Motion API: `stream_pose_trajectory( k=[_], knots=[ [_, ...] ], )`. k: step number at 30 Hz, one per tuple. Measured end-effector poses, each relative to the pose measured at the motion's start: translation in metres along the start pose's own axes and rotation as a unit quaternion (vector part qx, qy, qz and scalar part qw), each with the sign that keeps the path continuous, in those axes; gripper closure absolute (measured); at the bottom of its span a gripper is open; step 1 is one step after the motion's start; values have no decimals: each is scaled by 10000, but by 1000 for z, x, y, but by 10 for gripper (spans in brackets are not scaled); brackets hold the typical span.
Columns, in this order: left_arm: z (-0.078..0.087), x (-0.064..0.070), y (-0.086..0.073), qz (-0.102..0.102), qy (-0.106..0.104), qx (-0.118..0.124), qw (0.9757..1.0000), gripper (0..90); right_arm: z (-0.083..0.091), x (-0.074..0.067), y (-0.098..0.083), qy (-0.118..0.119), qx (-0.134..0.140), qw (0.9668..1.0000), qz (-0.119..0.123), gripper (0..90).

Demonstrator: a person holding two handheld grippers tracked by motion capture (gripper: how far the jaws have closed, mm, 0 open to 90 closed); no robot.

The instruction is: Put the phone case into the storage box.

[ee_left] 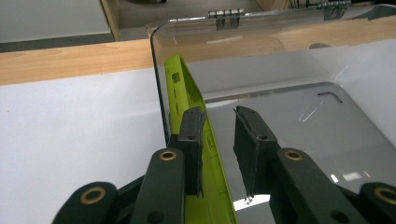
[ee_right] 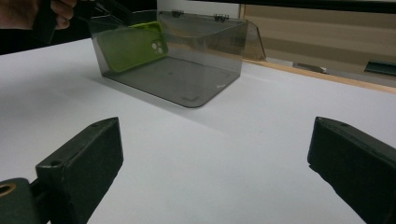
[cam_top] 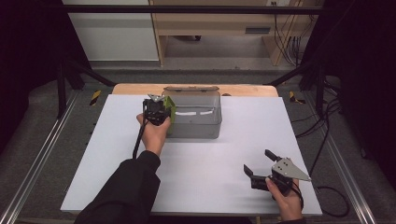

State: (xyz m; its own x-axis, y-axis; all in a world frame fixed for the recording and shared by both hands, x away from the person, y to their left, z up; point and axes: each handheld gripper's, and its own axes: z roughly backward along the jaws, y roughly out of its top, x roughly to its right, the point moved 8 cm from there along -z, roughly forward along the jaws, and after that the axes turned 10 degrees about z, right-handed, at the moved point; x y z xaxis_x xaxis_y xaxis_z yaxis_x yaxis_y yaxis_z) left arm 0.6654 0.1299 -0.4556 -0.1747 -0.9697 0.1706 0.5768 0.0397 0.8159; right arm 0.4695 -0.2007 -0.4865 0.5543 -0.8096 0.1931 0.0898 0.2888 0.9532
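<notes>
left claw [ee_left: 219, 140]: jaws slightly parted, green phone case [ee_left: 187, 98] between them, touching the nine o'clock jaw, gap to the three o'clock jaw, not clamped | case: on edge inside smoky clear box [cam_top: 196, 128], against its nine o'clock wall | right claw [cam_top: 261, 169]: released, wide, over white surface [cam_top: 210, 163] at five o'clock of box

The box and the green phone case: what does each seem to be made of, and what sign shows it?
Box: probably smoky, glossy transparent plastic; the table shows through its walls. Green phone case: likely matte silicone or soft plastic; uniformly dull, with moulded camera cut-outs.
</notes>
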Motion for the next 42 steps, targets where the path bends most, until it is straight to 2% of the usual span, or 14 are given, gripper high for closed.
stream_pose_trajectory(
  k=[3,8,12,18,22,24,28,42],
  knots=[
    [2,2,4,-48,-98,173,9998,691,0,0,0,6,6,10000,1,35],
    [7,8,7,-276,-238,392,9986,620,0,-1,0,27,2,10000,-3,35],
    [12,15,10,-513,-290,636,9962,535,0,-1,0,22,15,10000,18,35],
    [16,21,11,-676,-444,861,9930,447,0,-1,1,26,11,10000,16,34],
    [16,23,11,-638,-549,911,9923,377,-1,-1,1,27,17,10000,17,34],
    [14,23,10,-510,-615,881,9929,346,0,-2,1,31,11,10000,7,34],
    [13,23,9,-419,-658,826,9935,274,0,-1,1,26,22,10000,12,34],
    [13,27,7,-429,-924,770,9918,117,0,-2,1,42,15,10000,14,34]
  ],
)
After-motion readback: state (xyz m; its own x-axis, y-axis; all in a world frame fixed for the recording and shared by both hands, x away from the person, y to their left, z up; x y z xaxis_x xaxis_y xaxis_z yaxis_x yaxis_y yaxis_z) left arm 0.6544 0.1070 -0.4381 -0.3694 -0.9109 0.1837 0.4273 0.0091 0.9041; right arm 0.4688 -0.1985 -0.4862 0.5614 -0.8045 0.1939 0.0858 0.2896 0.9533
